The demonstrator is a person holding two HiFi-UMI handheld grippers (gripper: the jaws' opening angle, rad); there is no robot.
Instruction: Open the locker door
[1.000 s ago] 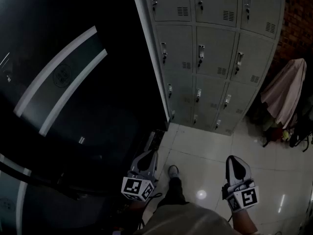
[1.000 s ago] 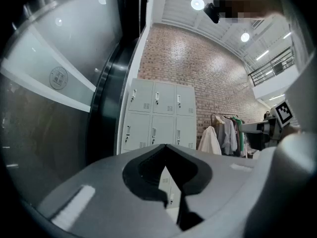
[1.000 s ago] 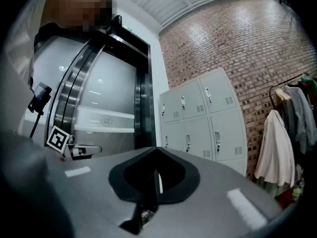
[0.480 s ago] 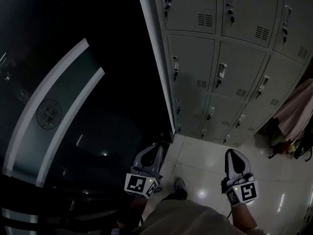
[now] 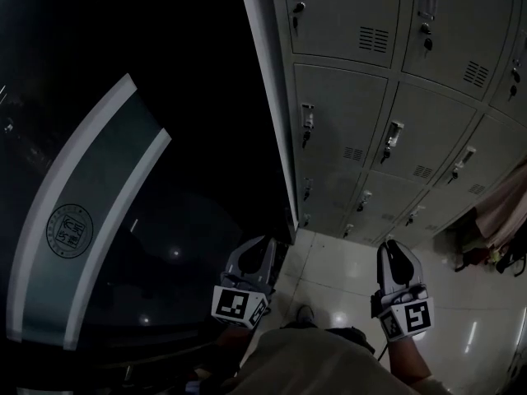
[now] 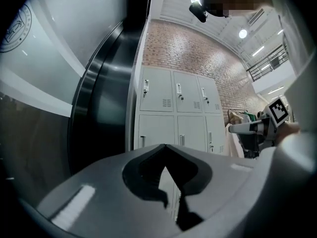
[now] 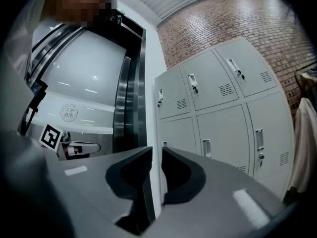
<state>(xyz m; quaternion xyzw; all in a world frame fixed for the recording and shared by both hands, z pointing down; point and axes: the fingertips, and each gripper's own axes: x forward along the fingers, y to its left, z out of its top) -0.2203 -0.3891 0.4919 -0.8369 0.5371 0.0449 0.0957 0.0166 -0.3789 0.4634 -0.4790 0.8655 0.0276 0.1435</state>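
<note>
A bank of grey metal lockers (image 5: pixel 395 122) fills the upper right of the head view, all doors closed. Each door has a small latch handle (image 5: pixel 307 118) and a vent. Both grippers hang low, well short of the lockers and touching none of them. My left gripper (image 5: pixel 265 242) is shut and empty, its tips meeting (image 6: pixel 165 145). My right gripper (image 5: pixel 387 245) shows a narrow slit between its jaws (image 7: pixel 156 150); they are opening, with nothing between them. In both gripper views the lockers (image 7: pixel 223 108) stand ahead.
A dark glass wall with a pale band and round emblem (image 5: pixel 70 229) runs along the left, meeting the lockers' side. Pale glossy tiles (image 5: pixel 346 274) cover the floor. Clothes hang on a rack (image 5: pixel 506 212) at the right. A brick wall (image 7: pixel 237 19) rises behind the lockers.
The lockers have grown larger and nearer in the head view, and the bottom row has slid lower. Both grippers keep their low places in the picture.
</note>
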